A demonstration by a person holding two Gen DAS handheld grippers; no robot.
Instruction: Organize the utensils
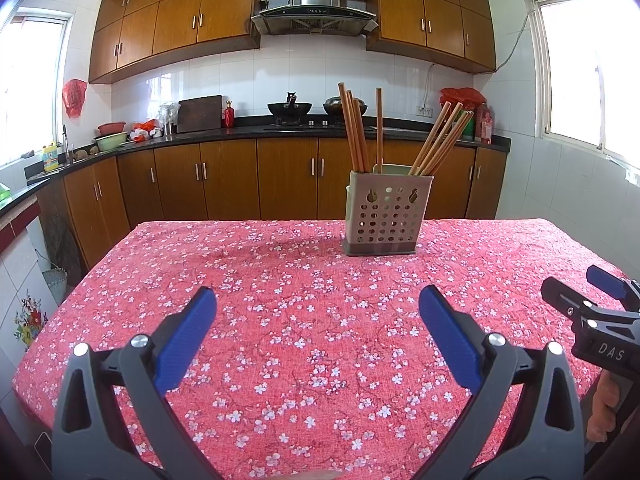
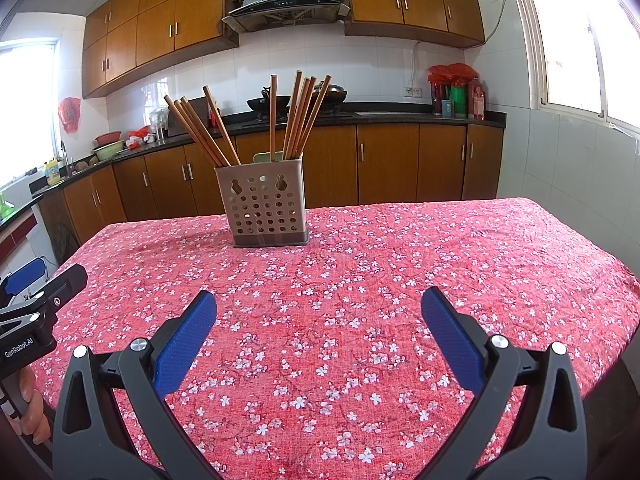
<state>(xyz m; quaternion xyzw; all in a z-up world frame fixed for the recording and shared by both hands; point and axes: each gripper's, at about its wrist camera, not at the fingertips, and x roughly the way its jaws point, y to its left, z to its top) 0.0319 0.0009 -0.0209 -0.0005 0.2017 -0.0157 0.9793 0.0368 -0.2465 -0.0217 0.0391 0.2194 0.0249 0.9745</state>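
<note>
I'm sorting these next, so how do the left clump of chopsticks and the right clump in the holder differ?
In the left wrist view, the left clump stands nearly upright, while the right clump leans steeply rightward. The left clump's tips reach higher than the right's. Both are brown wood, standing in the perforated holder. A single chopstick stands between them.

A red cloth printed with small white blossoms [image 1: 304, 320] covers the surface. Behind it a dark counter [image 1: 248, 133] runs above brown wooden base cabinets [image 1: 228, 180], carrying two woks [image 1: 290, 109] on the hob, a dark cutting board [image 1: 199, 113], a red bottle [image 1: 229, 115] and a green basin [image 1: 111, 142]. A steel range hood [image 1: 316, 4] hangs between the upper cabinets [image 1: 176, 20], and bright windows [image 1: 588, 76] flank the room
</note>
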